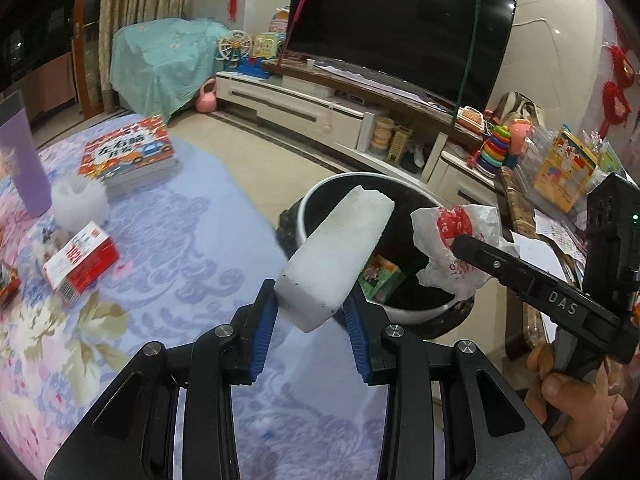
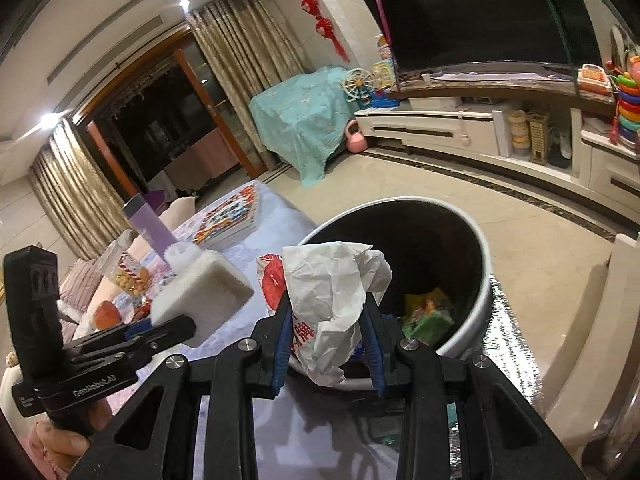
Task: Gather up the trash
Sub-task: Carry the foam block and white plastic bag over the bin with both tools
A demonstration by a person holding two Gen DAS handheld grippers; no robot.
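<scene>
The left gripper (image 1: 312, 312) is clamped on the lower end of a white foam block (image 1: 336, 260). The block's long axis slants up and away from the blue finger pads (image 1: 262, 332), its far end leaning right over the rim of a round trash bin (image 1: 420, 312) with a black inside. The right gripper (image 2: 328, 344) pinches a crumpled white paper wrapper (image 2: 332, 300) with red print, held upright above the bin's near rim (image 2: 464, 340). Colourful trash already lies at the bottom of the bin. "DAS" is readable on the right gripper's finger and "GenRobot.AI" on the left gripper's side. A red and white box (image 1: 80, 262) and a children's book (image 1: 128, 152) with Chinese writing lie on the flowered cloth (image 1: 180, 240).
</scene>
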